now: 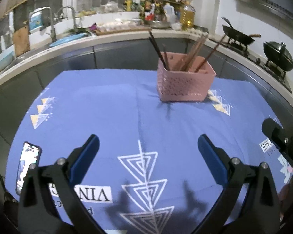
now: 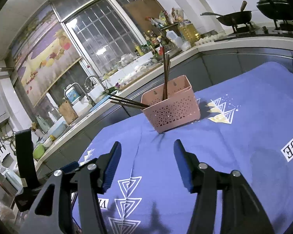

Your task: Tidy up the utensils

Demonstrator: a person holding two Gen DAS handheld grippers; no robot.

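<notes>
A pink perforated basket (image 1: 184, 82) stands on the blue cloth (image 1: 107, 107) at the far middle. Several brown chopsticks (image 1: 193, 55) stick up out of it, leaning different ways. My left gripper (image 1: 148, 142) is open and empty, well short of the basket. In the right wrist view the same basket (image 2: 171, 107) holds chopsticks (image 2: 166, 76), some leaning out over its left rim. My right gripper (image 2: 147, 150) is open and empty, just in front of the basket. Part of the right gripper shows at the right edge of the left wrist view (image 1: 277, 134).
A phone (image 1: 28, 163) lies on the cloth at the near left. Behind the table runs a kitchen counter (image 1: 127, 34) with a sink, bottles and an oil jug (image 1: 187, 16). Two woks (image 1: 238, 35) sit on the stove at the right.
</notes>
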